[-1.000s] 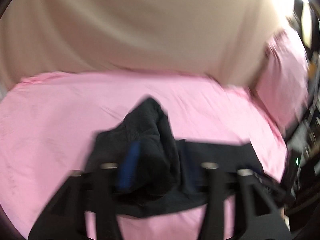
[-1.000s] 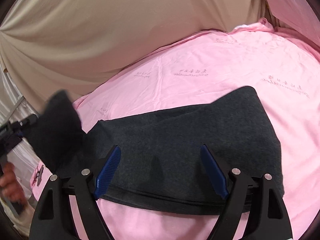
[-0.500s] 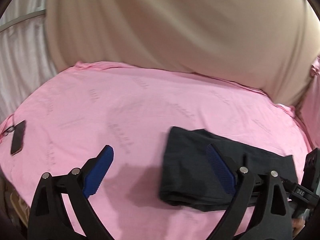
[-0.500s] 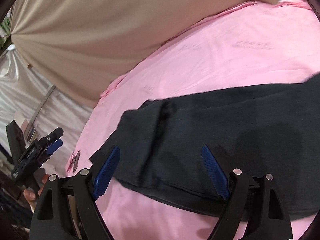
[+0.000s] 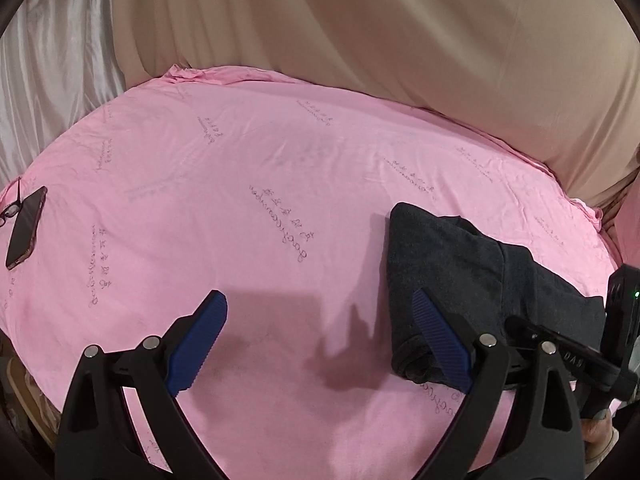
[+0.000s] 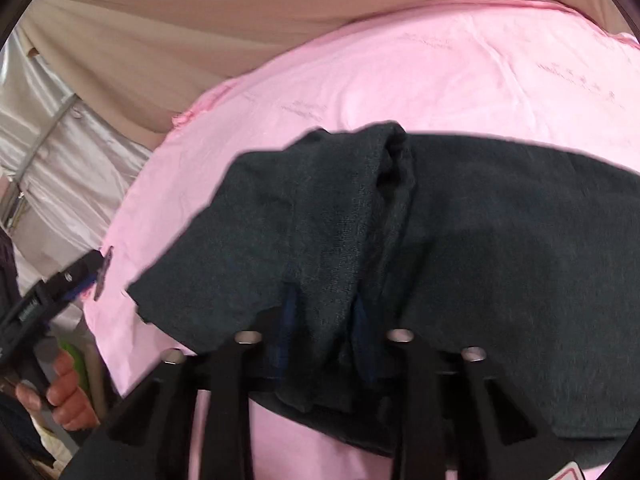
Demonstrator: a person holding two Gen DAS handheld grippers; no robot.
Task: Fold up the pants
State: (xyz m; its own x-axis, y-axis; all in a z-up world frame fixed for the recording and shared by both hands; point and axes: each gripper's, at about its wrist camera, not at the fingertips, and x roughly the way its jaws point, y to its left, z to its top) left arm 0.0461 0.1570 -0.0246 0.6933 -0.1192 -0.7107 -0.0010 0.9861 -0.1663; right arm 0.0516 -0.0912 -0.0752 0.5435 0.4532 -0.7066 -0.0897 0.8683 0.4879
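The right gripper point(image 6: 324, 320) is closing, its blue pads pinching a bunched fold of the dark grey pants point(image 6: 500, 272) near their left end. The left gripper point(image 5: 320, 344) is spread wide with nothing between its fingers, over bare pink sheet point(image 5: 248, 184) just left of the pants' folded end point(image 5: 448, 272).

The pants lie across the near side of the bed. Left of them and beyond them the sheet is open and flat as far as its rumpled far edge, which meets a beige curtain point(image 5: 400, 32).

Only the left wrist view shows a phone point(image 5: 26, 226) and glasses point(image 5: 10, 210) at the sheet's left edge, well apart from the pants. Only the right wrist view shows cloth caught in the jaws and the person's left hand point(image 6: 66, 396) on its handle, off the bed's left edge.

A second ago the right jaws stood wide over flat pants, and the left gripper held dark cloth that it has since let go.
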